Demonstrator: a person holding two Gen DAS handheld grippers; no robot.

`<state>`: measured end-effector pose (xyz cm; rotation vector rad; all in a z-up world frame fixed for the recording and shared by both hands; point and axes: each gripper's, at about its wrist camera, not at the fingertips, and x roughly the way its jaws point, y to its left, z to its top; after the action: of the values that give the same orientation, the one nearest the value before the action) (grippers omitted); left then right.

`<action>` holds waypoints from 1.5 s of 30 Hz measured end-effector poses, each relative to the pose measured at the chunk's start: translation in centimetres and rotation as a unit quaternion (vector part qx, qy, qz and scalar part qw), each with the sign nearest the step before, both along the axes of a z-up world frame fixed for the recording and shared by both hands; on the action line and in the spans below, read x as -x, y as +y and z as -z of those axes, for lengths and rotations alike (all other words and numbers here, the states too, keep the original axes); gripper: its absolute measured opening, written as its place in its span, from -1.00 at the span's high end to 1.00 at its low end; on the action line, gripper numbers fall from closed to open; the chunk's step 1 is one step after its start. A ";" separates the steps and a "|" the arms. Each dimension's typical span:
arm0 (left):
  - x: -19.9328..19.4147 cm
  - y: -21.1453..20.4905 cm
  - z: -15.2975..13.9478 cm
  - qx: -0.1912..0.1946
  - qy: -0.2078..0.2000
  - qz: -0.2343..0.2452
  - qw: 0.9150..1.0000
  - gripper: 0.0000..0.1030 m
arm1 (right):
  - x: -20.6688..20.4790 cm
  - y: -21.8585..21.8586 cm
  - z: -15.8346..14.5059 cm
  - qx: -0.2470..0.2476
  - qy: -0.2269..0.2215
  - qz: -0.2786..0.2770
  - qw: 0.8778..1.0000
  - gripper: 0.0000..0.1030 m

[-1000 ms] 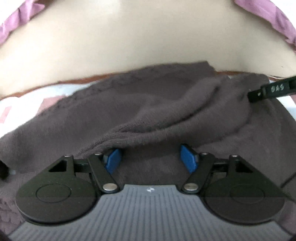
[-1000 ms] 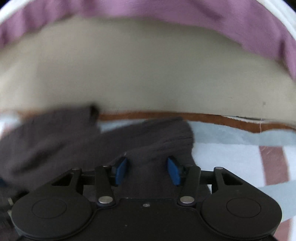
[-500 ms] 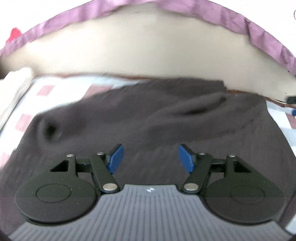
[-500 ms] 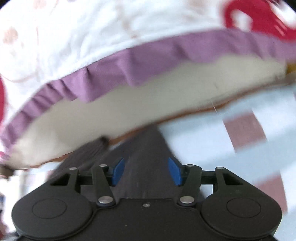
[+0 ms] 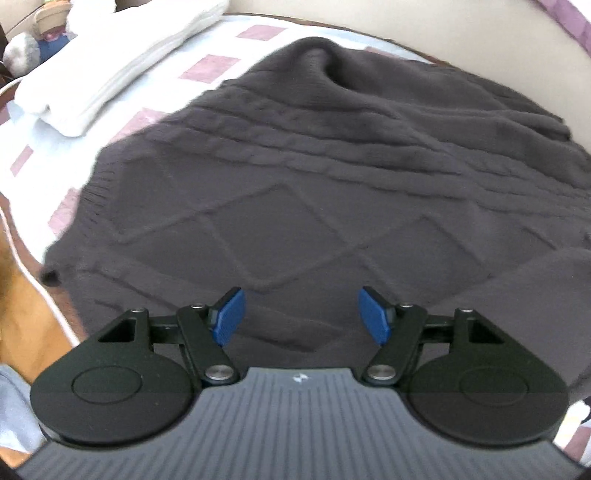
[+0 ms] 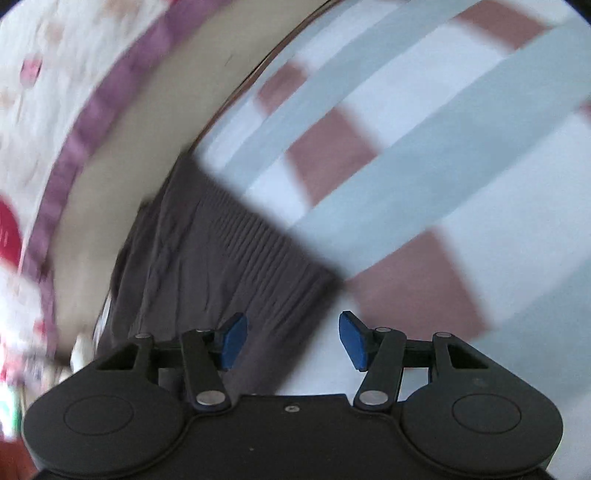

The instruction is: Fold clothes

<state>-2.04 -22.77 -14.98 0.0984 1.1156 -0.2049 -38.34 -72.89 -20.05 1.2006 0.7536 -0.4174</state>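
Spreading across most of the left wrist view, a dark grey knitted sweater (image 5: 332,177) is seen lying on a checked bedsheet (image 5: 155,70) of pale blue, white and dusty pink squares. Cable ribs and raised diamond shapes are shown in the knit, and a rounded fold is raised at the far end, near a cream padded edge (image 5: 424,26). A second flap of the same dark knit is laid over the near right part of the garment. The left gripper (image 5: 300,319) is held above the sweater with its blue pads (image 5: 229,317) set well apart, and nothing is clamped between them. A folded white towel (image 5: 122,55) is laid on the sheet at the far left, well apart from the sweater, and a small soft toy (image 5: 44,33) is seen just beyond it. In the right wrist view, which is blurred, a ribbed end of the sweater (image 6: 236,258) is stretched over the sheet (image 6: 443,155), beside the cream edge (image 6: 155,122) and a purple frilled trim (image 6: 92,118). The right gripper (image 6: 293,341) is positioned over the border between knit and sheet; its jaws have just been opening, its pads (image 6: 232,341) are held apart, and the cloth lies beneath them rather than being pinched. Whether the pads brush the fabric cannot be told.
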 end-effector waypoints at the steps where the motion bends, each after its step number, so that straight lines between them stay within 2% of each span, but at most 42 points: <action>1: -0.2 0.3 -0.2 0.004 0.001 -0.001 1.000 -0.33 | -0.8 0.3 0.0 0.028 -0.006 -0.016 0.999 -0.22; 2: -0.4 0.6 -0.5 0.009 0.001 -0.002 1.000 -0.34 | -1.7 0.7 0.0 0.059 -0.011 -0.030 0.998 -0.23; 3: -0.5 1.0 -0.6 0.020 0.004 -0.008 1.000 -0.35 | -2.5 1.1 -0.1 0.089 -0.017 -0.045 0.995 -0.15; 4: -0.5 1.5 -0.5 0.037 0.010 -0.018 0.999 -0.35 | -3.3 1.4 -0.1 0.120 -0.022 -0.060 0.991 0.60; 5: -0.6 2.1 -0.3 0.069 0.020 -0.029 0.997 -0.35 | -3.9 2.0 -0.2 0.164 -0.026 -0.074 0.983 0.67; 7: -1.1 3.3 0.2 0.151 0.051 -0.045 0.986 -0.34 | -4.0 3.1 -0.9 0.228 -0.074 -0.090 0.967 0.69; 8: -1.5 3.4 0.3 0.169 0.063 -0.034 0.983 -0.31 | -3.3 3.6 -1.9 0.252 -0.109 -0.084 0.958 0.72; 9: -1.7 3.3 -0.1 0.165 0.065 -0.020 0.984 -0.31 | -2.3 3.8 -2.9 0.268 -0.110 -0.062 0.955 0.74; 10: -1.8 3.0 -0.5 0.144 0.054 -0.013 0.988 -0.33 | -1.3 4.1 -3.9 0.283 -0.108 -0.038 0.952 0.76; 12: -1.6 2.6 -1.5 0.094 0.022 -0.007 0.995 -0.35 | 0.4 3.6 -3.8 0.278 -0.082 0.006 0.957 0.77; 13: -1.7 2.3 -1.7 0.072 0.014 -0.002 0.997 -0.35 | -0.2 3.2 -2.7 0.275 -0.038 -0.003 0.961 0.77; 15: -2.1 1.4 -1.4 0.033 0.024 0.006 0.999 -0.35 | -1.6 2.4 -0.6 0.260 0.057 -0.040 0.963 0.75; 16: -2.1 0.9 -1.3 0.018 0.027 0.009 0.999 -0.35 | -2.1 2.6 -0.9 0.275 0.060 -0.050 0.958 0.60; 17: -2.0 0.6 -1.3 0.007 0.025 0.013 1.000 -0.35 | -2.8 2.7 -1.3 0.280 0.071 -0.065 0.955 0.53; 18: -1.9 0.3 -1.5 0.005 0.017 0.014 1.000 -0.35 | -3.5 2.9 -2.3 0.305 0.098 -0.068 0.945 0.28; 19: -1.9 0.1 -1.7 0.010 0.013 0.014 1.000 -0.35 | -4.2 3.2 -3.3 0.332 0.125 -0.070 0.932 0.20; 21: -2.1 -0.3 -2.2 0.028 0.019 0.025 0.999 -0.35 | -5.7 3.8 -5.2 0.383 0.179 -0.073 0.903 0.19; 22: -2.1 -0.7 -2.6 0.033 0.017 0.038 0.999 -0.35 | -6.1 4.2 -6.6 0.406 0.181 -0.078 0.892 0.19; 23: -1.9 -1.4 -3.0 0.034 0.009 0.056 0.998 -0.35 | -6.5 4.6 -8.4 0.413 0.166 -0.083 0.892 0.19; 24: -1.8 -2.1 -3.5 0.035 0.002 0.075 0.997 -0.33 | -6.9 4.9 -10.0 0.404 0.134 -0.083 0.901 0.19; 26: -2.1 -3.8 -4.4 0.037 -0.008 0.116 0.992 -0.29 | -8.3 5.4 -12.4 0.338 0.046 -0.067 0.938 0.18; 28: -2.8 -5.6 -5.0 0.028 -0.009 0.152 0.988 -0.09 | -10.4 6.1 -14.2 0.260 -0.046 -0.044 0.963 0.04; 29: -3.0 -6.3 -5.3 0.013 -0.004 0.170 0.985 0.01 | -12.3 7.0 -14.1 0.228 -0.089 -0.054 0.968 -0.01; 30: -3.1 -6.8 -5.9 -0.008 0.009 0.184 0.983 0.01 | -14.2 7.9 -13.9 0.196 -0.132 -0.066 0.969 -0.08; 31: -2.9 -6.8 -6.5 -0.033 0.026 0.197 0.979 0.03 | -15.9 9.1 -13.4 0.184 -0.139 -0.095 0.968 -0.09; 32: -2.3 -6.4 -7.3 -0.058 0.044 0.214 0.974 0.07 | -17.5 10.2 -12.8 0.173 -0.142 -0.126 0.966 -0.09; 33: -1.4 -5.5 -8.2 -0.085 0.058 0.231 0.968 0.07 | -18.6 11.5 -12.0 0.183 -0.122 -0.151 0.964 -0.09; 35: 0.9 -3.2 -10.1 -0.139 0.079 0.256 0.953 0.07 | -19.4 13.7 -10.1 0.222 -0.066 -0.183 0.956 -0.09; 36: 2.1 -1.8 -11.2 -0.159 0.080 0.259 0.949 0.07 | -19.6 14.3 -8.8 0.221 -0.034 -0.200 0.954 -0.09; 38: 4.1 0.9 -12.8 -0.176 0.068 0.253 0.949 0.07 | -19.7 14.2 -7.0 0.183 0.003 -0.217 0.959 -0.09; 39: 5.1 2.3 -13.6 -0.184 0.062 0.251 0.949 0.07 | -19.7 13.8 -6.5 0.162 0.008 -0.206 0.965 -0.09; 41: 6.6 4.0 -14.1 -0.177 0.034 0.255 0.950 0.06 | -19.6 12.7 -5.6 0.128 0.011 -0.183 0.975 -0.10; 44: 8.3 4.4 -11.7 -0.140 -0.028 0.296 0.944 0.03 | -18.4 11.9 -5.1 0.100 0.025 -0.141 0.985 -0.10; 45: 8.8 4.1 -10.7 -0.133 -0.053 0.295 0.945 0.03 | -17.9 12.0 -5.1 0.096 0.034 -0.129 0.986 -0.10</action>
<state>-10.83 -18.62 -4.24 0.6827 0.9775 -0.5757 -20.48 -60.87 -14.94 0.8989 0.8953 -0.3082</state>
